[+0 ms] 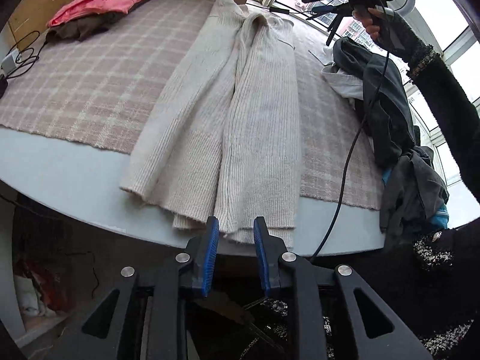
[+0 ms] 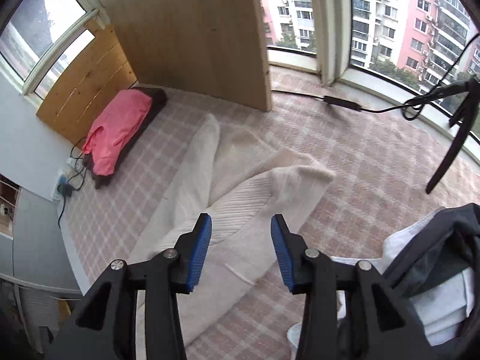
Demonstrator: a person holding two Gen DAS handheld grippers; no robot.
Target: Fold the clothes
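A cream ribbed sweater (image 1: 240, 114) lies lengthwise on a pink plaid blanket (image 1: 90, 90), its sides folded in and its hem hanging over the near edge. My left gripper (image 1: 236, 225) hovers at that hem, open, with a clear gap between the blue pads and no cloth pinched. My right gripper (image 2: 241, 222) is open above the sweater (image 2: 249, 204), holding nothing. In the left wrist view, a hand in a dark sleeve holds the right gripper (image 1: 309, 5) high over the far right corner.
A heap of dark and white clothes (image 1: 387, 114) (image 2: 435, 258) fills the right side. A pink garment on a brown one (image 1: 102, 3) lies at the far left. A wooden panel (image 2: 195, 30) and windows stand behind. A black cable (image 1: 345, 165) hangs across.
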